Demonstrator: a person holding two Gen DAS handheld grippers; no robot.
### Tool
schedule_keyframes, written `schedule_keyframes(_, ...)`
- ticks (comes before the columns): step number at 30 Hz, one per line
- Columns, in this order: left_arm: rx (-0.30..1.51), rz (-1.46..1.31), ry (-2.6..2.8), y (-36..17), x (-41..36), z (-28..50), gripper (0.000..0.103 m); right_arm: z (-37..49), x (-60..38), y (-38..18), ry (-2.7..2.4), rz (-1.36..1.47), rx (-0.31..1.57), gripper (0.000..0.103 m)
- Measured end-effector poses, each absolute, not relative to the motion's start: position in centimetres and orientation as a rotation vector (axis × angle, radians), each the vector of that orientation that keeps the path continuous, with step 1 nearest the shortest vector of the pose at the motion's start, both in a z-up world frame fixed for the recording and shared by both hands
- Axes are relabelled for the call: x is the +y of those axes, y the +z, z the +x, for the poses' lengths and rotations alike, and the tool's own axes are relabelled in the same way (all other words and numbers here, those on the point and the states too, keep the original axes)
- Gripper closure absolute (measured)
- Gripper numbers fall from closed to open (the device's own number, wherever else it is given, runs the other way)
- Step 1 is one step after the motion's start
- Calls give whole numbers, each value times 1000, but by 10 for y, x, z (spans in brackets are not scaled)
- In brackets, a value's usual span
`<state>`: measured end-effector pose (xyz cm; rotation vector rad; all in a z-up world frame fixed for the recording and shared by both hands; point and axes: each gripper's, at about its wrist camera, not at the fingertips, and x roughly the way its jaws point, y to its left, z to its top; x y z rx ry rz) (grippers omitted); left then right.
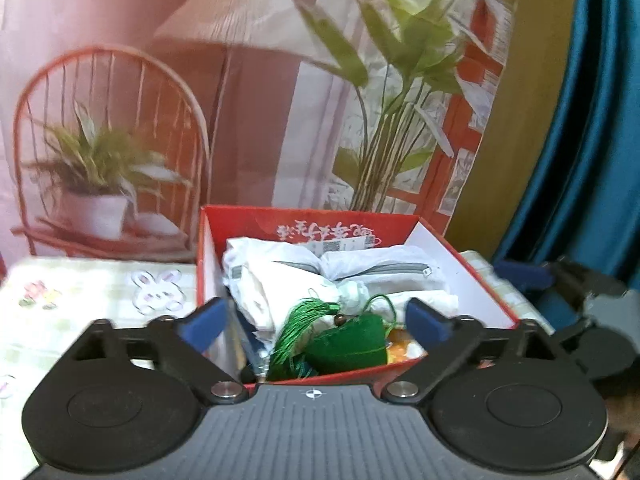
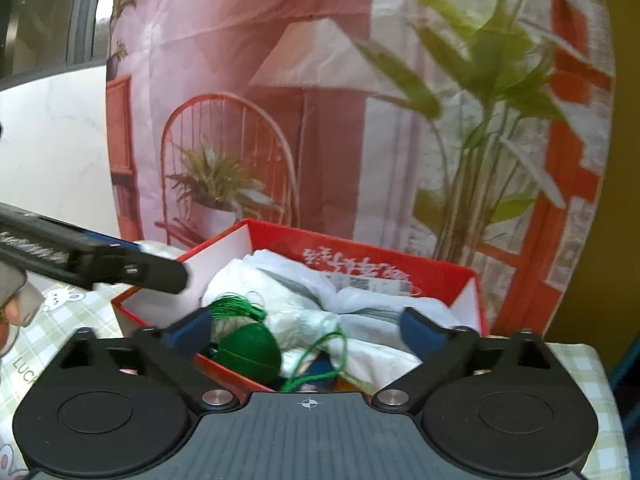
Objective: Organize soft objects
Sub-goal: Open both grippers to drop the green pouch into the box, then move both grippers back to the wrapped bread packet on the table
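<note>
Both grippers hover wide and empty, left gripper (image 1: 316, 320) and right gripper (image 2: 306, 332), just above the red box (image 1: 360, 220). Risk: a finger snags the loose green cord and drags out the green pouch (image 1: 348, 344), plump and tasselled, sitting dead ahead beside crumpled white cloths (image 1: 280, 276).

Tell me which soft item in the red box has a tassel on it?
The green stuffed pouch at the near end of the red box. It has a green tassel and cord; the white zippered bags behind it have none.
</note>
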<state>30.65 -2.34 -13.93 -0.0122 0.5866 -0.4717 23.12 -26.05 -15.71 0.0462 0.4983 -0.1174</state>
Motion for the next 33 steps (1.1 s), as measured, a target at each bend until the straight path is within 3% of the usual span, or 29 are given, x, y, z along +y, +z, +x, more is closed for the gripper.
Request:
schedule_keyframes(11,534,70,-423,-139,-40,257,0,155,-298,-165,-163,59,430,0)
schedule_keyframes(21,671,64,-560,-180,-83,226,1,87,-322,-212,-129,80,626,0)
schedule_keyframes(28,773,20,-670,-216,-108,219,12,48,-319,-237,-145,147,715,0)
schedule_keyframes(33,859,-51,-767,-241,-124,218,14,33,-306,-248,-160,220,753,0)
